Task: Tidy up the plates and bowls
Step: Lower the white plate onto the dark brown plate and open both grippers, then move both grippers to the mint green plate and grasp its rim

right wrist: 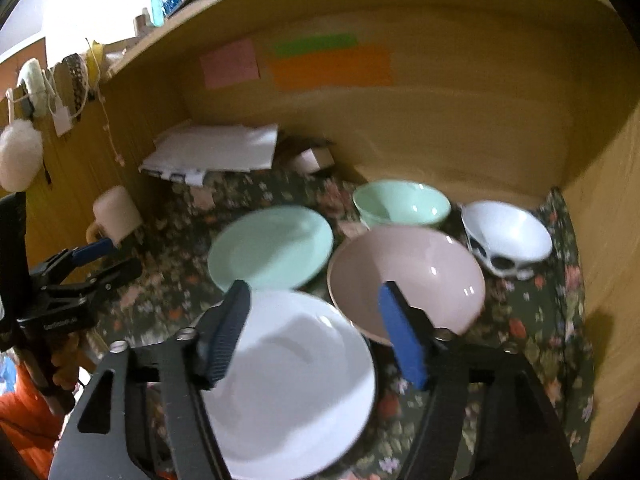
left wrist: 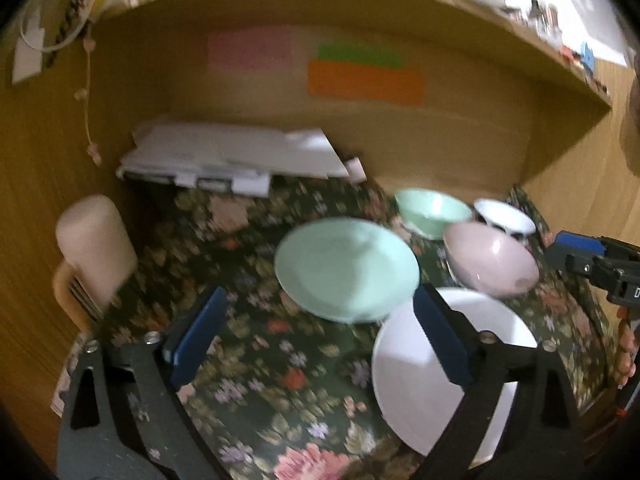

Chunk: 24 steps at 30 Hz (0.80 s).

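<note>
Several dishes sit on a floral cloth (left wrist: 248, 360) inside a wooden alcove. A mint green plate (left wrist: 346, 268) lies in the middle, with a white plate (left wrist: 416, 360) just in front and to its right. Behind them stand a pink bowl (left wrist: 490, 258), a mint green bowl (left wrist: 432, 210) and a white bowl with dark patches (left wrist: 504, 216). My left gripper (left wrist: 320, 296) hangs open above the cloth, holding nothing. My right gripper (right wrist: 314, 290) is open above the white plate (right wrist: 296, 380) and the pink bowl (right wrist: 408, 276), also holding nothing.
A stack of white papers (left wrist: 228, 156) lies at the back left, with a small box (right wrist: 312, 156) beside it. A cream mug (left wrist: 96, 248) stands by the left wall. Wooden walls close in the left, back and right; coloured notes (left wrist: 364, 80) are stuck on the back wall.
</note>
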Each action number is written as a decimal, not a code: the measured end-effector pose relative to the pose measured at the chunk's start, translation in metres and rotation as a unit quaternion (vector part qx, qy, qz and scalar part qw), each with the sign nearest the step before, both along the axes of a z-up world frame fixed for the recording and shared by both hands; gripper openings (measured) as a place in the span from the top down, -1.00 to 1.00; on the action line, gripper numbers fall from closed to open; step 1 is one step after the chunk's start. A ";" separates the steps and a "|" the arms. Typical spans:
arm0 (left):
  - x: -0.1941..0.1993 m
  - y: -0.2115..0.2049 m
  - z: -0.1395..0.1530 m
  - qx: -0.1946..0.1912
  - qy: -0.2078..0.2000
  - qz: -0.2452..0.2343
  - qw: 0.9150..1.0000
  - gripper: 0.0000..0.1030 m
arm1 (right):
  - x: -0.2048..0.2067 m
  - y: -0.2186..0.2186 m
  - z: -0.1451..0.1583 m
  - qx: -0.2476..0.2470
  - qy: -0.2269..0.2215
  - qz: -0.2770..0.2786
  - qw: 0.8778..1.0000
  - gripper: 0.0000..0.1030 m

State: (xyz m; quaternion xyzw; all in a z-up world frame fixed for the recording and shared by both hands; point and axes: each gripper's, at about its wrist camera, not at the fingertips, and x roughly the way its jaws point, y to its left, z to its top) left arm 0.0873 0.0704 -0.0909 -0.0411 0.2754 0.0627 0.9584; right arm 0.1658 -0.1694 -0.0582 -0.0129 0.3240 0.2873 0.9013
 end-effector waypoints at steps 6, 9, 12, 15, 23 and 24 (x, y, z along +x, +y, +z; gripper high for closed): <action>0.015 0.019 0.008 -0.014 -0.004 0.015 1.000 -0.95 | 0.013 0.020 0.010 -0.001 -0.013 0.011 1.000 -0.57; 0.027 0.029 0.005 -0.034 0.010 0.023 0.999 -0.96 | 0.023 0.029 0.009 -0.009 -0.018 0.015 1.000 -0.59; 0.044 0.040 -0.004 -0.055 0.034 0.033 0.997 -0.96 | 0.037 0.039 0.005 -0.017 -0.012 0.020 1.000 -0.59; 0.057 0.047 -0.014 -0.059 0.051 0.046 0.996 -0.96 | 0.053 0.047 -0.001 -0.023 -0.001 0.026 0.999 -0.59; 0.095 0.062 -0.036 -0.063 0.083 0.069 0.992 -0.97 | 0.100 0.059 -0.025 -0.045 0.029 0.036 0.998 -0.59; 0.100 0.064 -0.040 -0.066 0.089 0.072 0.991 -0.96 | 0.105 0.059 -0.028 -0.046 0.035 0.037 0.998 -0.59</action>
